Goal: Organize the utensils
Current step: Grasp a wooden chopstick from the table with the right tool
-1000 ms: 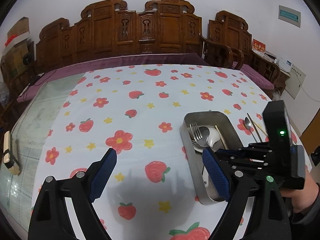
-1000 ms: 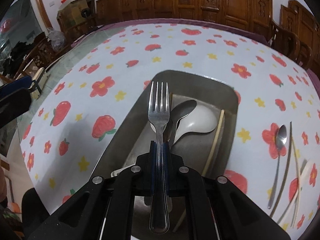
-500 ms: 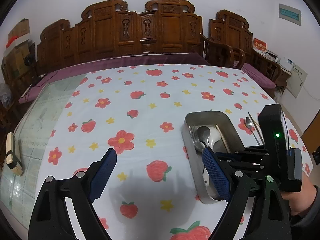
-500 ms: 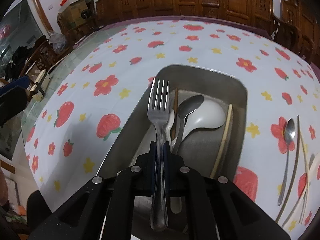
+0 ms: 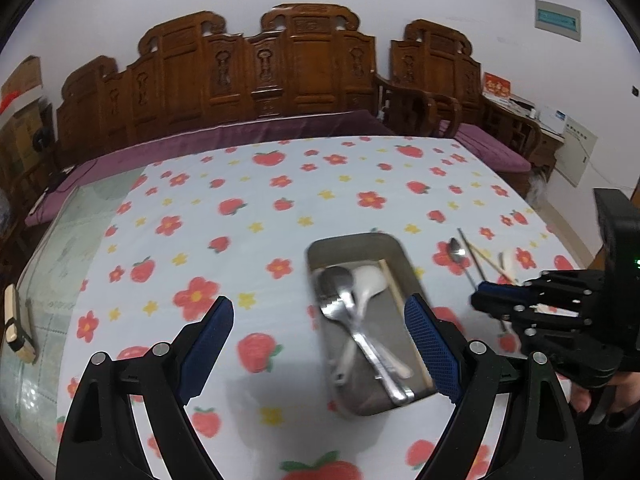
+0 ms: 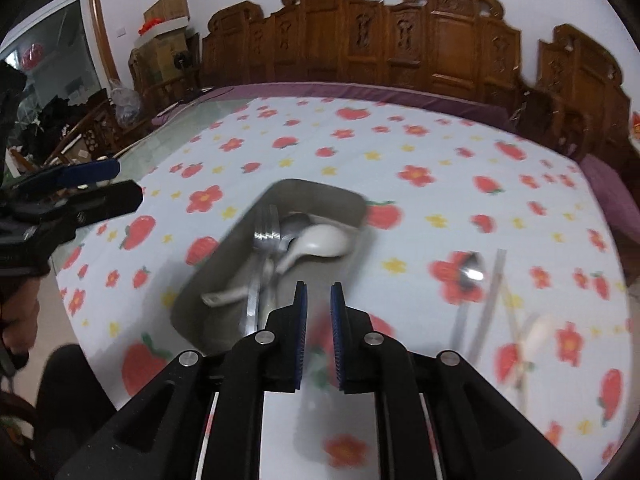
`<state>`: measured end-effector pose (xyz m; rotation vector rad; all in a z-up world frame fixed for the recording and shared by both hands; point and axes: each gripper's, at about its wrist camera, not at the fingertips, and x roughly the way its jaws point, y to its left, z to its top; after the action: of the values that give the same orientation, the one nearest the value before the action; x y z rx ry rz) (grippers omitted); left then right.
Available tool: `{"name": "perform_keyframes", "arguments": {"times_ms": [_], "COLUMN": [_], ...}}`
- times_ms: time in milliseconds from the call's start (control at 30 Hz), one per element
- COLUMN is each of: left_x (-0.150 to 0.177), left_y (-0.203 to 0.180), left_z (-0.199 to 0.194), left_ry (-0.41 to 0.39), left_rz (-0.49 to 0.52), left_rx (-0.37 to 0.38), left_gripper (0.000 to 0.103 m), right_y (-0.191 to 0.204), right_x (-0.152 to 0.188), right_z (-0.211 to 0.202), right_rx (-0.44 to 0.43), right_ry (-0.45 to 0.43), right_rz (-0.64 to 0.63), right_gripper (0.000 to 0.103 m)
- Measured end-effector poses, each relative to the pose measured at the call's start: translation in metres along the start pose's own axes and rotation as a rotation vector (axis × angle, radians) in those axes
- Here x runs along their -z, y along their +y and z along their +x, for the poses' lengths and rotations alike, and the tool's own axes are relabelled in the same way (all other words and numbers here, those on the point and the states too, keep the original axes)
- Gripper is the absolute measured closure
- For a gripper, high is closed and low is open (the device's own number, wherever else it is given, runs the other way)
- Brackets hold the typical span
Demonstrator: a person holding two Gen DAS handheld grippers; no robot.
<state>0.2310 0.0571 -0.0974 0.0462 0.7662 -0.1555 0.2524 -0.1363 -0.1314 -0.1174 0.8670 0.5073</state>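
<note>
Fork lies in the tray; right hand-held gripper is opening, empty, left hand-held gripper spread. Rushing could knock the spoon off the surface.

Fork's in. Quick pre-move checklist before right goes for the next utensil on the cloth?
1. Fork released, lying in the metal tray: ok.
2. Right gripper empty: ok, its jaws are opening with only a narrow gap and nothing between them.
3. Jaws wide enough for the next pick: not ok yet.
4. Next targets on the cloth to the right of the tray: ok, metal spoon and chopsticks lie there; a white spoon beside them is blurred.
5. Left gripper out of the way: ok, open and empty, hovering at the tray's near end.
6. Room left in the tray: ok, its right half has bare floor.
</note>
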Motion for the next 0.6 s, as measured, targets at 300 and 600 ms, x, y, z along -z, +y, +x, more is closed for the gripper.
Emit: {"name": "perform_keyframes", "arguments": {"times_ms": [300,600], "left_x": [0.0,0.018], "left_y": [-0.057,-0.104], "left_z": [-0.004,0.007], "left_ry": [-0.014,0.021], "left_rz": [0.021,0.056], "left_rx": [0.058,0.078], "left_gripper": [0.019,0.019], "right_y": [-0.068,-0.123], "right_x": [0.047,0.099], "right_z": [-0.062,-0.067], "right_rx": [0.126,0.181], "right_ry": [-0.014,0.022], "right_rz": [0.022,0.061], "right_gripper": [0.083,0.078]}}
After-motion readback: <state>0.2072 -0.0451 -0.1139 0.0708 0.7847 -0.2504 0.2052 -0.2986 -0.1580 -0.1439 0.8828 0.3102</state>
